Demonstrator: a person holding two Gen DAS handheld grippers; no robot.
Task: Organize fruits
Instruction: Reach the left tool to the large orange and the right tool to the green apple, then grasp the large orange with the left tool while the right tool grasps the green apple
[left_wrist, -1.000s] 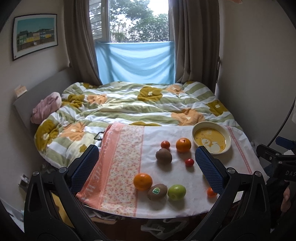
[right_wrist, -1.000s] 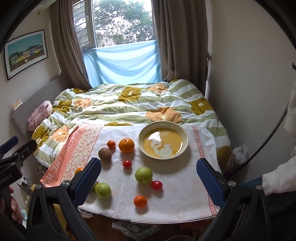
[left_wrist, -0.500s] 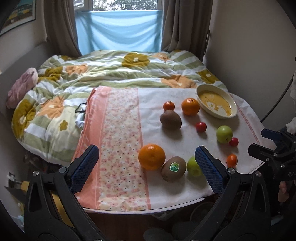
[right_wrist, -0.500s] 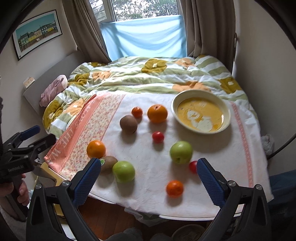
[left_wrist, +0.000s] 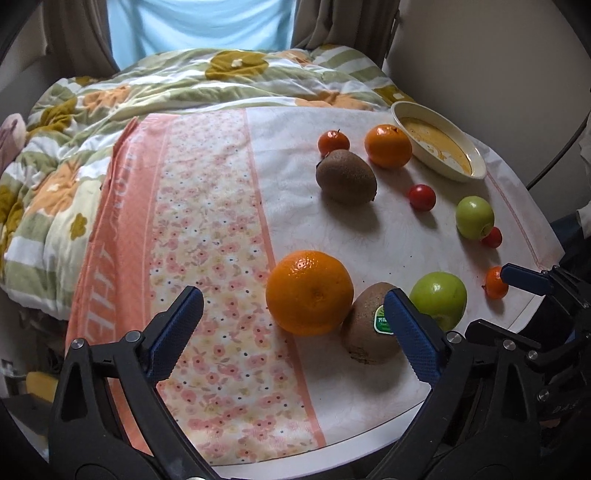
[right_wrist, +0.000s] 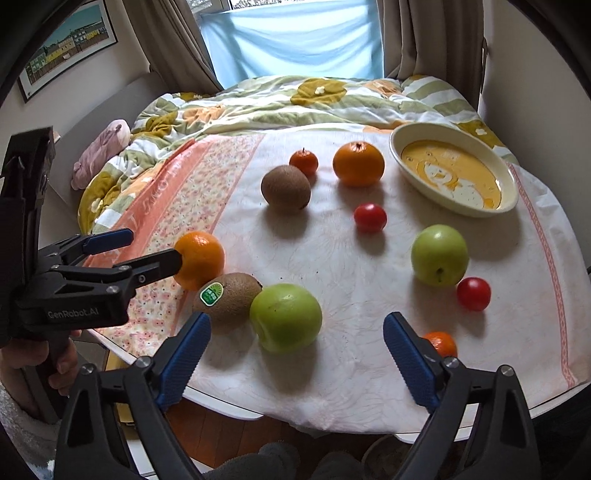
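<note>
Fruit lies on a cloth-covered table (right_wrist: 332, 258). My left gripper (left_wrist: 291, 332) is open, its jaws just short of a large orange (left_wrist: 309, 292) and a stickered kiwi (left_wrist: 371, 328). In the right wrist view the left gripper (right_wrist: 147, 247) flanks that orange (right_wrist: 201, 260). My right gripper (right_wrist: 295, 354) is open, close before a green apple (right_wrist: 286, 317) beside the kiwi (right_wrist: 227, 297). A yellow bowl (right_wrist: 509, 184) stands empty at the far right.
Farther back lie a second kiwi (right_wrist: 286, 187), another orange (right_wrist: 358, 163), a small tangerine (right_wrist: 303, 162), a second green apple (right_wrist: 439, 254), two cherry tomatoes (right_wrist: 370, 218) and a tangerine (right_wrist: 441, 343) near the front edge. A bed with a quilt (right_wrist: 295, 99) is behind.
Both grippers have moved forward and down toward the table. The near orange, kiwi and green apple now sit close before the open jaws.
</note>
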